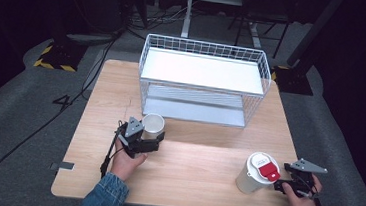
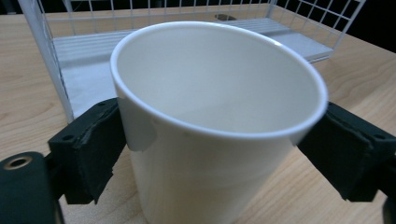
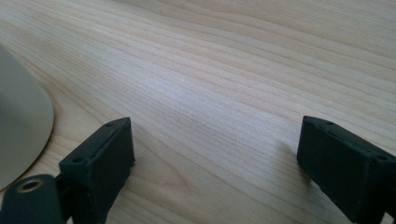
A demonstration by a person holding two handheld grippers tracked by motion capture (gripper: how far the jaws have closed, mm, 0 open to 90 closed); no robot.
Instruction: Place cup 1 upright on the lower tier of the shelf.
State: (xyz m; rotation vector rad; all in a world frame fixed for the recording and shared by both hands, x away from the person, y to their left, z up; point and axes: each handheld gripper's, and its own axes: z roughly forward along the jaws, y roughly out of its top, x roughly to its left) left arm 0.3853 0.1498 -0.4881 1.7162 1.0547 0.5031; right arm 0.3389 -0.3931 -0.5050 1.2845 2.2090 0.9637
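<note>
A person's left gripper (image 1: 150, 141) is clamped on a white cup (image 2: 210, 126) standing on the table (image 1: 201, 160) just before the wire basket (image 1: 203, 79); the grasp looks made (lifting it toward the basket seems next); the right gripper (image 3: 215, 163) rests released beside a lidded paper cup (image 1: 257, 174).

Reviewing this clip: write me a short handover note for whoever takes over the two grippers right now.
Left gripper: jaws closed on the white cup, one pad on each side of its wall; the cup is upright on the table, just in front of the wire basket.
Right gripper: jaws open with nothing between them, low over bare table, beside the lidded paper cup with the red label.
Done: the white cup is gripped.
Left: probably lift it and place it in the basket, whose shelves hold nothing yet; the lidded cup stands untouched, likely next.
</note>
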